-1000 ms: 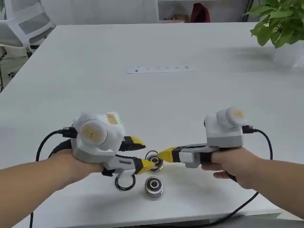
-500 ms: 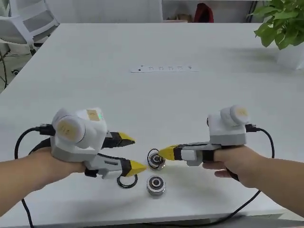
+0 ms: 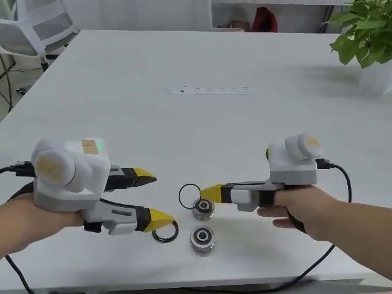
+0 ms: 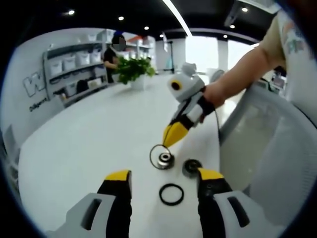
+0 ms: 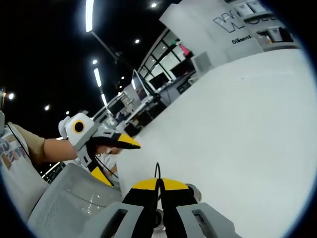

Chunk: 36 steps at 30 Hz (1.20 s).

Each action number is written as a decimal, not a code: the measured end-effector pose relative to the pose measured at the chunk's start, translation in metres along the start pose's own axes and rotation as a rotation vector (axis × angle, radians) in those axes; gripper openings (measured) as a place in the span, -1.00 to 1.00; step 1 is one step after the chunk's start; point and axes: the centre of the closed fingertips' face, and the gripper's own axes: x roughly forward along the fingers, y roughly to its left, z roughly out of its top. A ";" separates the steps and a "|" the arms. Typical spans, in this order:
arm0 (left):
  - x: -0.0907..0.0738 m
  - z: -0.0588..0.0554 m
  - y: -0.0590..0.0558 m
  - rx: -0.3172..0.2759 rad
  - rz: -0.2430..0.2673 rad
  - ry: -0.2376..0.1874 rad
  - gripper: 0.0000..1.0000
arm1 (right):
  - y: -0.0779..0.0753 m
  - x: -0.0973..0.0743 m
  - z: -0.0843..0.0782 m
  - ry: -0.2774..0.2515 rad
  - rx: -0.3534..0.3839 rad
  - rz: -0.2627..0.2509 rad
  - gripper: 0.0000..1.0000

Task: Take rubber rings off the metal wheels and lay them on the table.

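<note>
My right gripper [image 3: 208, 193] is shut on a thin black rubber ring [image 3: 189, 195], holding it upright just left of and above a metal wheel [image 3: 203, 209] on the white table [image 3: 202, 122]. The same ring [image 4: 157, 156] overlaps that wheel [image 4: 165, 159] in the left gripper view. A second wheel [image 3: 201, 239] stands nearer the front edge, still wearing a black ring. Another loose ring [image 3: 165, 233] lies flat on the table beside it. My left gripper [image 3: 153, 197] is open with nothing between its fingers, left of the wheels. In the right gripper view the ring [image 5: 157, 171] shows edge-on between the closed jaws.
A white power strip [image 3: 211, 90] lies across the middle of the table. A potted plant [image 3: 364, 33] stands at the far right corner. An office chair [image 3: 37, 30] is past the far left edge. Cables trail from both grippers over the front edge.
My left gripper has drawn back to the left, away from the wheel. The right gripper has pulled the ring off the wheel and holds it free beside it.
</note>
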 end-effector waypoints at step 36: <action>-0.050 -0.021 0.004 -0.015 0.078 0.002 0.24 | 0.026 0.046 -0.037 0.168 0.015 0.066 -1.00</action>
